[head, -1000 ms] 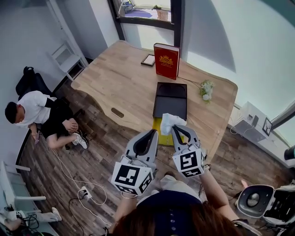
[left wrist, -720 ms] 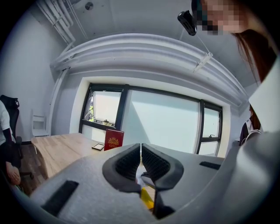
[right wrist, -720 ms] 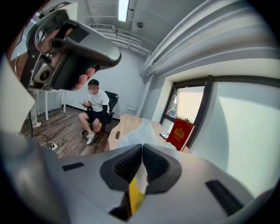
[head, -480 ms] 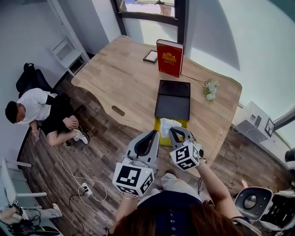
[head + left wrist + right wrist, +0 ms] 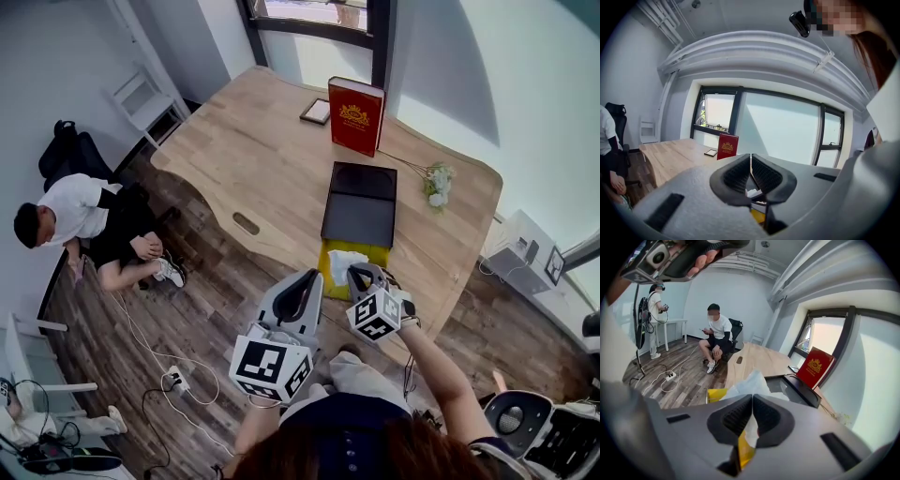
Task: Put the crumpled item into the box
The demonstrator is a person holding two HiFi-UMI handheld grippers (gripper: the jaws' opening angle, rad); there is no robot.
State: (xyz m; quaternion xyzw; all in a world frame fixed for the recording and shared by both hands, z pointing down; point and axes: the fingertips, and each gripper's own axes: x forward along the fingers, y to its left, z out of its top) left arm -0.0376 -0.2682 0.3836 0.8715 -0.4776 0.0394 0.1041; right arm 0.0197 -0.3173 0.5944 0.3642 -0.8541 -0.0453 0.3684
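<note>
The crumpled white paper (image 5: 345, 264) is pinched in my right gripper (image 5: 358, 276), which is shut on it just over a yellow box (image 5: 328, 284) at the table's near edge. In the right gripper view the paper (image 5: 751, 382) bulges above the jaws, and the yellow box (image 5: 716, 394) shows to the left and below. A flat black box (image 5: 361, 204) lies right behind the yellow one. My left gripper (image 5: 302, 287) hangs to the left, off the table edge, shut with nothing between its jaws (image 5: 750, 174).
A red book (image 5: 356, 114) stands upright at the far end of the wooden table (image 5: 244, 159), with a small picture frame (image 5: 315, 112) beside it and white flowers (image 5: 435, 186) to the right. A person (image 5: 75, 211) sits on the floor at the left. Cables trail across the floor.
My right gripper has carried the paper down and nearer, from over the black box's front edge to just over the yellow box. The left gripper has stayed in place.
</note>
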